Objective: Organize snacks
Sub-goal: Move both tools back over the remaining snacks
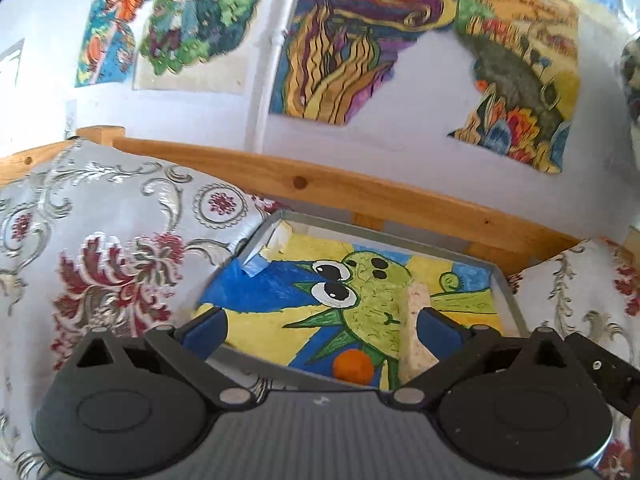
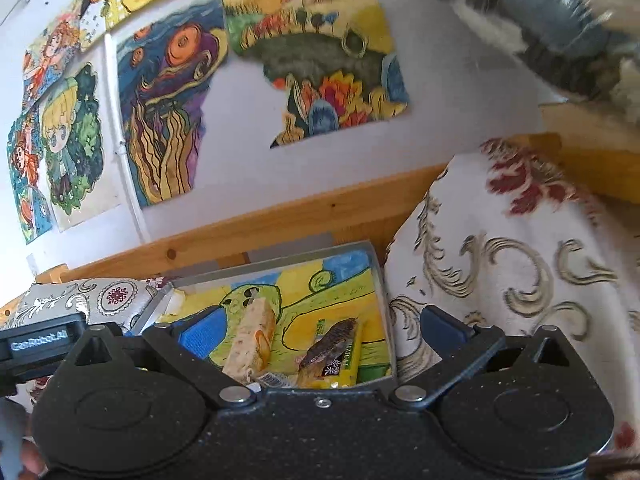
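A grey metal tray (image 1: 508, 292) lined with a green cartoon drawing lies between two cushions. In the left wrist view it holds a pale speckled snack bar (image 1: 416, 328) and a small orange ball (image 1: 354, 366). My left gripper (image 1: 322, 328) hovers open over the tray's near edge, its right finger beside the pale bar. In the right wrist view the tray (image 2: 378, 276) holds the pale bar (image 2: 252, 340) and a dark bar (image 2: 332, 344) lying on a yellow-green wrapper (image 2: 346, 366). My right gripper (image 2: 320, 330) is open above them, holding nothing.
Floral cushions flank the tray on the left (image 1: 104, 248) and on the right (image 2: 512, 264). A wooden rail (image 1: 320, 184) runs behind it, under a white wall with coloured drawings (image 1: 344, 52). The left gripper's body (image 2: 40, 344) shows at the right view's left edge.
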